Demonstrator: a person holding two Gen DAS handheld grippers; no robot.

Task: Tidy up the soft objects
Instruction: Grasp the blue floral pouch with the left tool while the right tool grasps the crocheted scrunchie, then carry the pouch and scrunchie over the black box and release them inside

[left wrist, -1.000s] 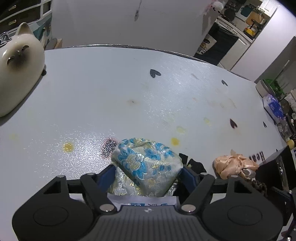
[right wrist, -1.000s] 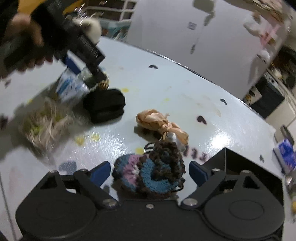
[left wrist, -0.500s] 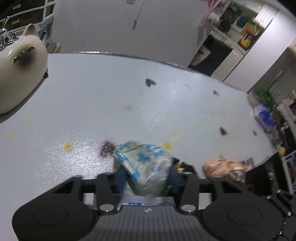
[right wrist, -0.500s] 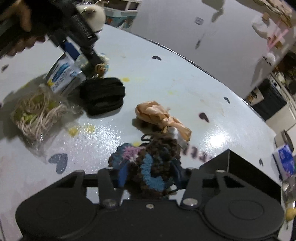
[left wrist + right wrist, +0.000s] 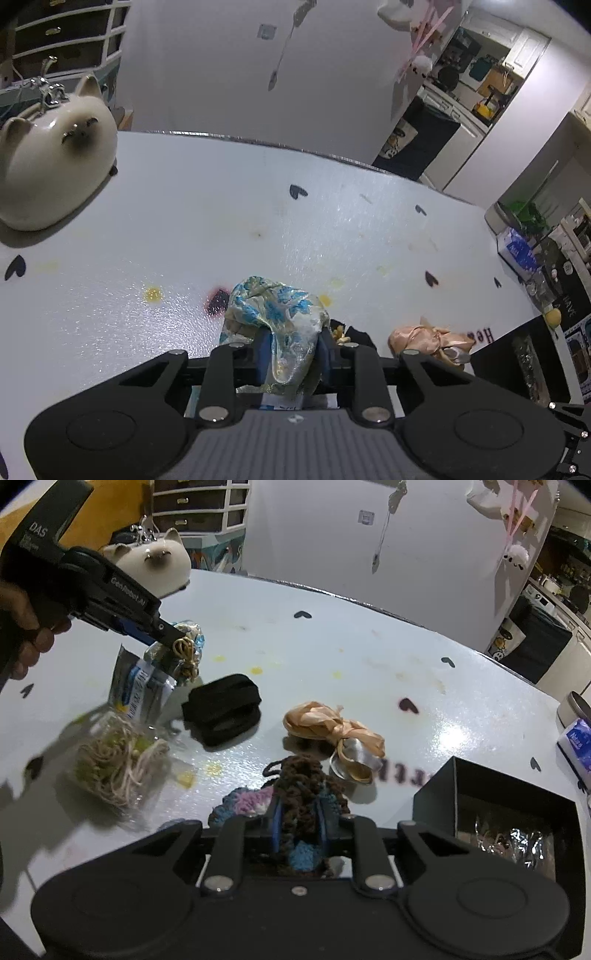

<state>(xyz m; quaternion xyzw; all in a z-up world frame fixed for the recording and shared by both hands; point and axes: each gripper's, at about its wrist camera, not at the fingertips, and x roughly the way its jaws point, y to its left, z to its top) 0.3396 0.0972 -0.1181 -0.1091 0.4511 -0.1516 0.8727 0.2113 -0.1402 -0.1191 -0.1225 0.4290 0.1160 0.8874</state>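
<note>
- Left wrist view: the left tool [image 5: 291, 352] has just closed, its jaws pinching a blue-and-gold floral brocade pouch [image 5: 275, 317] bunched between the pads, near the surface's near edge.
- Right wrist view: the right tool [image 5: 297, 829] has been closing too, squeezing a brown, blue and pink crocheted piece [image 5: 295, 794].
- Just beside it at the surface's [image 5: 332, 646] right corner, an open black box [image 5: 491, 812] looks the likely destination.

tool [image 5: 291, 354]: black body | blue pads | silver screws | white lettering
</note>
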